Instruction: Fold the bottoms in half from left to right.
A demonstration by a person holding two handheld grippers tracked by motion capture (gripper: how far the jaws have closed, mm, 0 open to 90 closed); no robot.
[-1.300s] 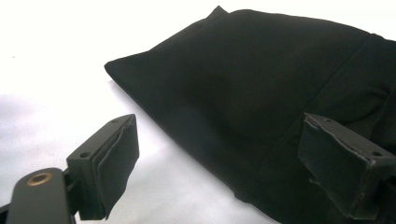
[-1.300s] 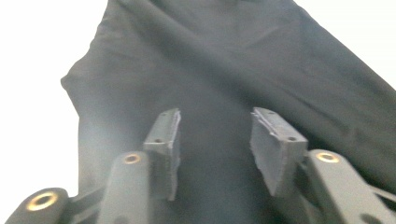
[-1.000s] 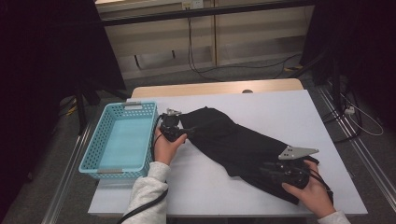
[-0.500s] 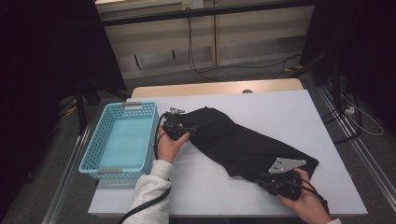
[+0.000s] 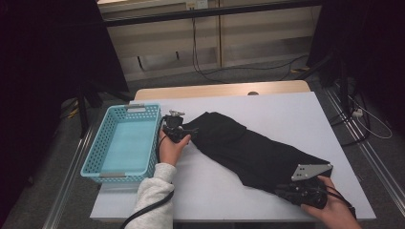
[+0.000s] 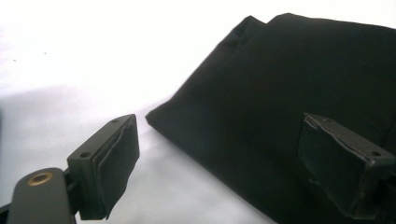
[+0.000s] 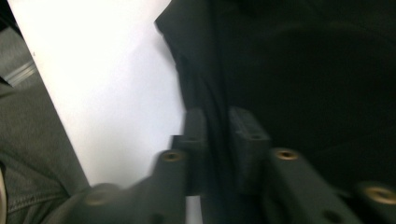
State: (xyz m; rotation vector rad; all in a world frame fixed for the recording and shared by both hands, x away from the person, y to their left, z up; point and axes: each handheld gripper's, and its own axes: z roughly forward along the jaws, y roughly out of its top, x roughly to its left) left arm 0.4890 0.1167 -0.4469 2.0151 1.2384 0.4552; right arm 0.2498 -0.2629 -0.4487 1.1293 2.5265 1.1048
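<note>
Dim room, glaring overexposed tabletop, right gripper view motion-blurred.

The left gripper (image 5: 190, 132) is resting with jaws spread wide, while the right gripper (image 5: 282, 191) is pinching, its jaws having just reopened slightly.

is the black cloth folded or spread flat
Folded. The cloth lies as a long doubled band slanting across the table, and the left gripper view shows layered edges at its corner.

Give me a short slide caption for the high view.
Two hand-held grippers work a folded black garment on a white table beside a blue basket.
</note>
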